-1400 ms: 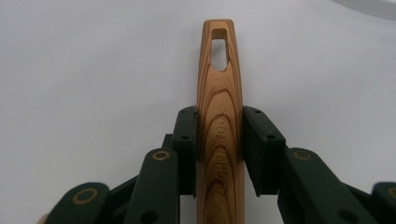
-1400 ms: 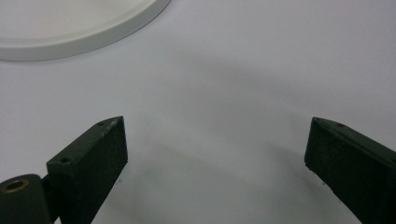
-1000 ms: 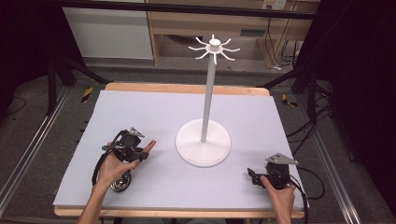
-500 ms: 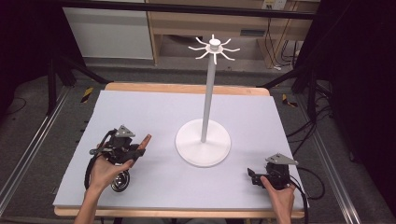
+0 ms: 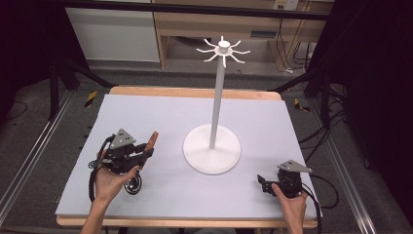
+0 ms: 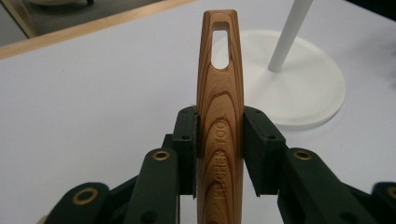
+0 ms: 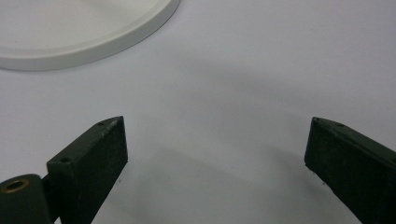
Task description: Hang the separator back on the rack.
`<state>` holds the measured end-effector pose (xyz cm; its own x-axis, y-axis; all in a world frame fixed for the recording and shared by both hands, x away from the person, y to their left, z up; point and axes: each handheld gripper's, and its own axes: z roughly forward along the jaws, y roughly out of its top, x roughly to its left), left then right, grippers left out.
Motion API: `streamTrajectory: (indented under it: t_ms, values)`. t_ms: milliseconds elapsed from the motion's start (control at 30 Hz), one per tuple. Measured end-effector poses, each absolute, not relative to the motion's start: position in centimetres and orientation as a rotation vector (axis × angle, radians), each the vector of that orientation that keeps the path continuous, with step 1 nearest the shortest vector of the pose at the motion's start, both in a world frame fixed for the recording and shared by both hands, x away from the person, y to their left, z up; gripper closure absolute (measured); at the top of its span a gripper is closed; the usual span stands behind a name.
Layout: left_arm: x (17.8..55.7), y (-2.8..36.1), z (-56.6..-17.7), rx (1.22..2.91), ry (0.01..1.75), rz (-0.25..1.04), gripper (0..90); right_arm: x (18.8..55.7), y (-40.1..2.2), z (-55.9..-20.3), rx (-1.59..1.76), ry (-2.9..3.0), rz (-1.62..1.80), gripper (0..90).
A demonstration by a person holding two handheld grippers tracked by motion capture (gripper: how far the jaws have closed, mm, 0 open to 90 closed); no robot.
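At the bench's [image 5: 160,117] left side, the left claw [image 5: 146,151] pinches a wooden kitchen tool [image 6: 220,121] by its handle, the slotted end pointing toward the white hook stand [image 5: 212,151], likely so the slot can go over one of the hooks; the right claw [image 7: 215,154] rests spread and empty near the stand's base

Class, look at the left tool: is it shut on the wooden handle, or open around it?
Shut. The left tool has both black pads pressed flat against the sides of the wooden handle, with no gap showing.
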<state>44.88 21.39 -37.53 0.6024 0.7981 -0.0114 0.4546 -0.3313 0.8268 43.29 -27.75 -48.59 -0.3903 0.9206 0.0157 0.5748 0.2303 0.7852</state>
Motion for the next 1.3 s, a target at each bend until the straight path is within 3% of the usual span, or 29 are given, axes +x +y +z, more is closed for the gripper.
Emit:
streamTrajectory:
  t_ms: [767,1300]
  values:
    - [43.1,21.3,-35.1,1.767,0.924,0.593,67.7,43.3,-27.8,-48.5,1.372,1.999,1.05,5.9]
    - [43.3,19.5,-33.2,1.706,0.845,0.577,67.7,43.1,-28.0,-48.1,1.388,1.959,1.087,5.8]
